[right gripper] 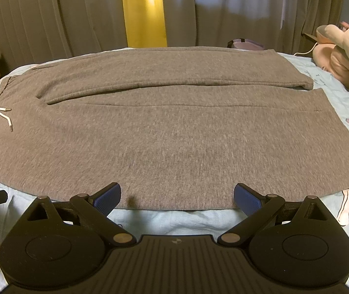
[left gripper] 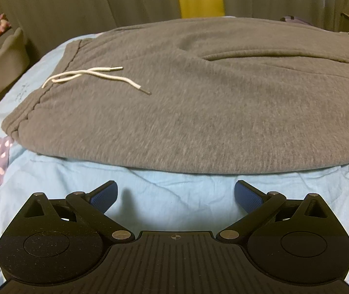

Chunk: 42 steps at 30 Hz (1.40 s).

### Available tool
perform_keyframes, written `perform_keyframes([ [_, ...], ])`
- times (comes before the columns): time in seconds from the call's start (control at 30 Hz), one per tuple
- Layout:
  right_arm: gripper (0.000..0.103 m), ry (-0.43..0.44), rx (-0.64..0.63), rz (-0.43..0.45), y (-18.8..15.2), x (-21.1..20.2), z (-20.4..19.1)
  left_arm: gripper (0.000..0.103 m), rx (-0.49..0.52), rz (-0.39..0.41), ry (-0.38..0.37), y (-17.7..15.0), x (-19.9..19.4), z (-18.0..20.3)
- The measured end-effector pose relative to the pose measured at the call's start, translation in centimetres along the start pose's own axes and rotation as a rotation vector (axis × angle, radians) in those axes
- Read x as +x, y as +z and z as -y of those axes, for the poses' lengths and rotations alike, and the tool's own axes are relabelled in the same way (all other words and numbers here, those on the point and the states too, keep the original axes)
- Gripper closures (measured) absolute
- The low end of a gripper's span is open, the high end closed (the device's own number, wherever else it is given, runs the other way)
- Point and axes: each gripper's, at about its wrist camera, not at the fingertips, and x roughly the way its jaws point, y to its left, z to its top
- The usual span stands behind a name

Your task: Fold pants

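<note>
pants (right gripper: 164, 127) flat on bed (left gripper: 174, 196), long axis left-right, waistband left | left gripper (left gripper: 176, 196) jaws apart, short of near hem | right gripper (right gripper: 177, 197) jaws apart, straddling near edge, nearer

Lying beneath: light blue printed bedsheet (right gripper: 326, 93). Hanging at 12 o'clock: grey curtains (right gripper: 235, 12) flanking a yellow panel (right gripper: 145, 12). Resting at 2 o'clock: pink plush toy (right gripper: 346, 54).
</note>
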Motion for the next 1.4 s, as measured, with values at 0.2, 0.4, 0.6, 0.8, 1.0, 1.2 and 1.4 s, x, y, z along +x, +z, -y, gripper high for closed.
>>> perform_keyframes([
  [0.2, 0.004, -0.001, 0.001, -0.001, -0.09, 0.04, 0.00, 0.000, -0.006, -0.005, -0.001, 0.03, 0.09, -0.11],
  [0.4, 0.004, -0.003, 0.003, -0.002, -0.20, 0.34, -0.19, 0.000, -0.009, -0.010, -0.001, 0.11, 0.14, -0.07],
  [0.6, 0.004, -0.002, 0.004, -0.002, -0.22, 0.38, -0.16, 0.000, -0.010, -0.010, -0.001, 0.06, 0.13, -0.11],
  [0.8, 0.004, -0.003, 0.004, -0.002, -0.22, 0.39, -0.19, 0.000, -0.013, -0.016, 0.001, 0.01, 0.25, -0.16],
  [1.0, 0.004, -0.003, 0.005, -0.002, -0.19, 0.40, -0.18, 0.000, -0.012, -0.017, 0.000, 0.03, 0.23, -0.21],
  [1.2, 0.004, -0.003, 0.012, -0.002, -0.36, 0.43, 0.00, 0.000, -0.012, -0.020, 0.001, -0.03, 0.30, -0.26],
  [1.4, 0.004, -0.003, 0.014, -0.003, -0.29, 0.43, -0.01, 0.000, -0.012, -0.021, 0.001, -0.04, 0.29, -0.28],
])
